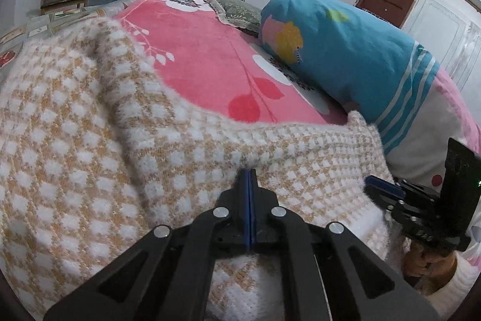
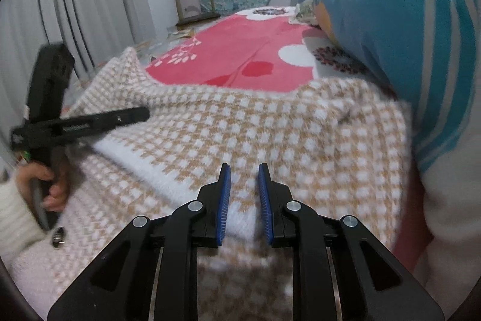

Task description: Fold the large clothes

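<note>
Fuzzy tan-and-white checked knit sweater (image 2: pixel 270 122) spread across near edge of bed covered by pink floral fleece blanket (image 2: pixel 240 62); right end pressed against blue-and-white patterned pillow (image 2: pixel 405 29) at right edge.

Left gripper (image 1: pixel 250 172) pinched fully together, pads meeting in a fold of knit — appears clamped on fabric, though how much caught cannot be told. Right gripper (image 2: pixel 244 170) narrowly parted over white ribbed hem band, fabric lying between pads; whether actually pinched, cannot tell.

Risks, as judged: thin bite by left could slip out of plush knit once lifted; uneven pull between two grippers would skew the fold; right end could drag on pillow and bunch.

Long axis runs roughly along near edge, left to right. Neckline notch opens toward far side of bed — hem nearest the person. Far left part humped up, likely a sleeve or shoulder.
</note>
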